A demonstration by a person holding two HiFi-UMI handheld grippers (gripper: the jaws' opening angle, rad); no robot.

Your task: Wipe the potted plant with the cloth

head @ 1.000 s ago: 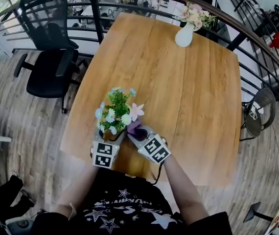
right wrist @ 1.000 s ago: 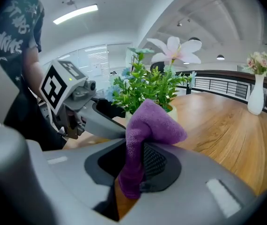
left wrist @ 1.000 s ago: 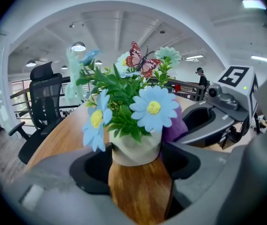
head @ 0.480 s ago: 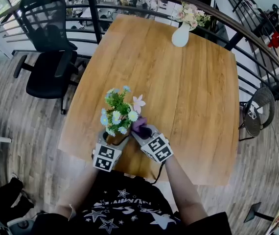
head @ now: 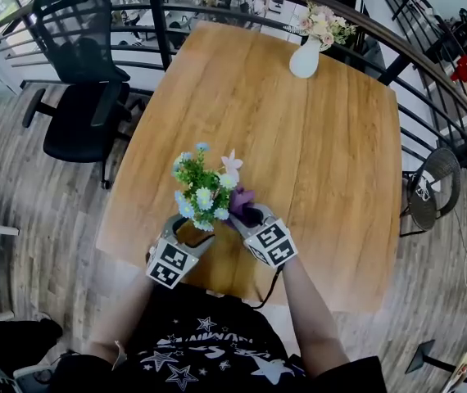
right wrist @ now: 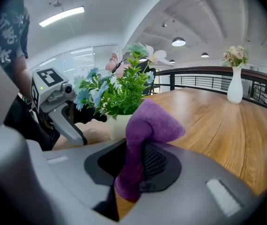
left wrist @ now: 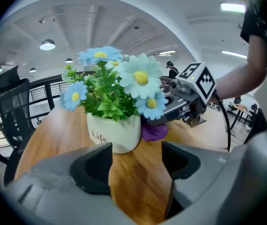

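The potted plant [head: 204,188] stands near the table's front edge, with green leaves and blue, white and pink flowers. Its white pot [left wrist: 114,133] carries the word "Life". My left gripper [head: 188,234] sits just in front of the pot on its near left. In the left gripper view the left gripper [left wrist: 136,157] is open, with only bare wood between its jaws. My right gripper [head: 250,216] is shut on a purple cloth [right wrist: 148,123]. The cloth [left wrist: 154,131] rests against the pot's right side, under the flowers.
A white vase of pink flowers [head: 306,56] stands at the far edge of the wooden table [head: 324,162]. A black office chair [head: 82,80] and a dark railing [head: 217,11] lie beyond it. The front table edge is right under my hands.
My right gripper and the cloth have slid to the right and farther along the pot's side. The left gripper has rolled and its marker cube has swung left. Its jaws stay apart.
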